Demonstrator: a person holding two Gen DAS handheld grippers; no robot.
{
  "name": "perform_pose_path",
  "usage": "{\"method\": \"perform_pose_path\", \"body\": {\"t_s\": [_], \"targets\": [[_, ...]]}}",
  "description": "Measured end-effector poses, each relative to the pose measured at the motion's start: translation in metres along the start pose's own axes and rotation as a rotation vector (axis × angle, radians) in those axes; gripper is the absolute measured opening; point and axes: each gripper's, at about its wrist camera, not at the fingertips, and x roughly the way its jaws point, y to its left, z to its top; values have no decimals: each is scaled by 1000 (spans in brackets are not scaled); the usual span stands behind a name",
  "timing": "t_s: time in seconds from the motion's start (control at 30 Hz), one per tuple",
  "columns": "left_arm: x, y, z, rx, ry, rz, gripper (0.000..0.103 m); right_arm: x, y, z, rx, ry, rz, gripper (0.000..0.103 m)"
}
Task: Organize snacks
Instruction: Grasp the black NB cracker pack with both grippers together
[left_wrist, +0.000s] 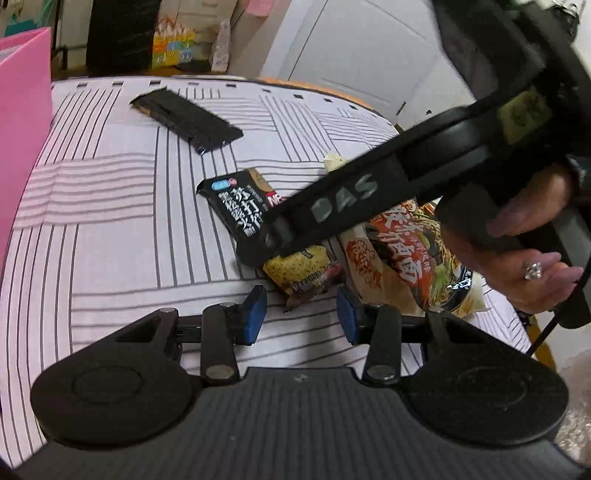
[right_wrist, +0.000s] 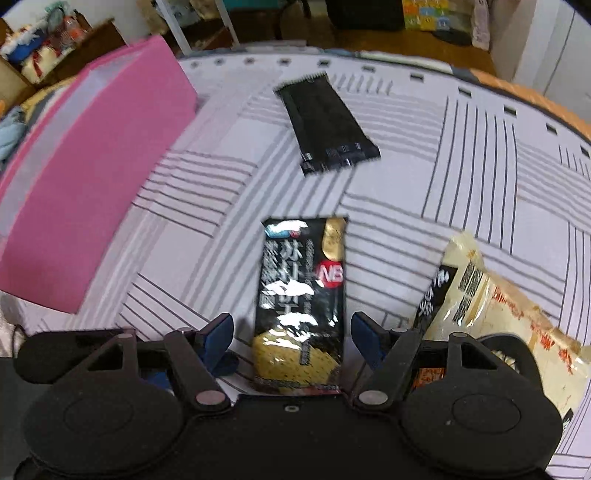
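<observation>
The right gripper is spread wide on either side of a black cracker packet, pads not touching it. The packet lies on the striped cloth; its near end is hidden under the tool. A plain black packet sits at 12 o'clock, a pink box at 10, cut off by the edge. At 3 o'clock a pale bag is blurred and unreadable. The left gripper is also spread, holding nothing; the right tool crosses its view, covering much of the snack pile.
</observation>
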Motion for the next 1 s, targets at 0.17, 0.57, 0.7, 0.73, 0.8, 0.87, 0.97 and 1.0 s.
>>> {"method": "perform_pose_path", "body": {"t_s": [0.17,0.57,0.7,0.73,0.8,0.87,0.97,1.0], "targets": [[5,2,1,-9,-21,-5,41,-1,2,0,20,-11,-3,64],[5,12,6,-86,2,-10,37,-3,-12,-4,258,8,74,53],[3,14,9,-82,29,14,25,-1,-10,-4,287,14,72,53],[2,15,10,-86,37,13,25,-2,-9,-5,291,18,71,53],[1,17,11,-94,55,10,25,-3,-5,-6,295,23,65,53],[-1,17,12,-95,74,10,25,-4,-1,-8,293,28,56,53],[-3,16,13,-96,100,11,25,-6,5,-11,281,32,49,53],[-6,15,13,-95,109,11,25,-8,8,-12,273,32,50,53]]}}
